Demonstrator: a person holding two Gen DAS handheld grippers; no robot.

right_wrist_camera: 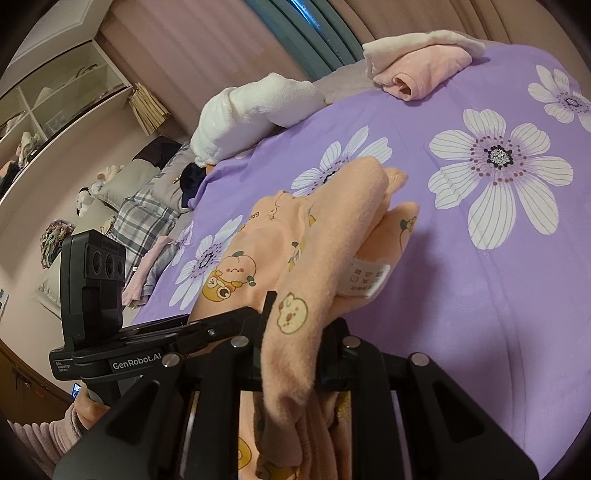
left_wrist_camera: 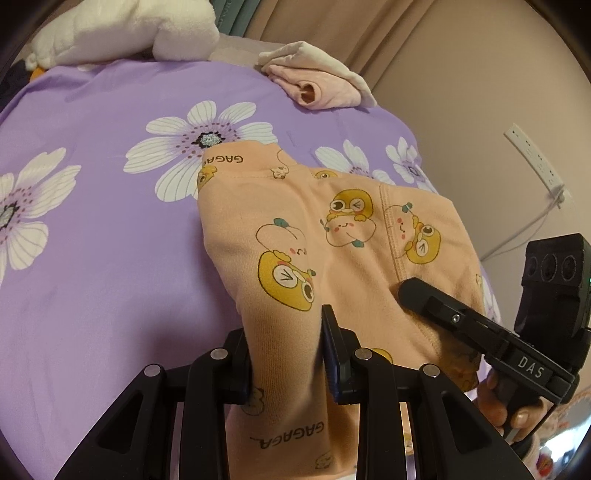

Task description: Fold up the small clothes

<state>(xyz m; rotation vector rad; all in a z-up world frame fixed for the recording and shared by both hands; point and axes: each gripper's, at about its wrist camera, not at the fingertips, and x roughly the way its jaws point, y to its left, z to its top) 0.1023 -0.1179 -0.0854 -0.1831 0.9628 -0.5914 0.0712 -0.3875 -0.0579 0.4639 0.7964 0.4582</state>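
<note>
- Left gripper [left_wrist_camera: 286,354] and right gripper [right_wrist_camera: 295,343] each clenched the peach cartoon-print garment [left_wrist_camera: 332,236].
- One folded pink garment [left_wrist_camera: 325,86] lay far; one white plush toy [left_wrist_camera: 122,33] far left on the purple floral bedsheet [left_wrist_camera: 110,240].

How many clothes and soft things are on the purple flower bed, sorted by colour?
Orange: 1, the cartoon-print garment, held up by the left claw and the right claw.
Pink: 1, the folded pink garment at the far edge of the bed sheet.
White: 1, the fluffy white plush.
Total: 3
</note>
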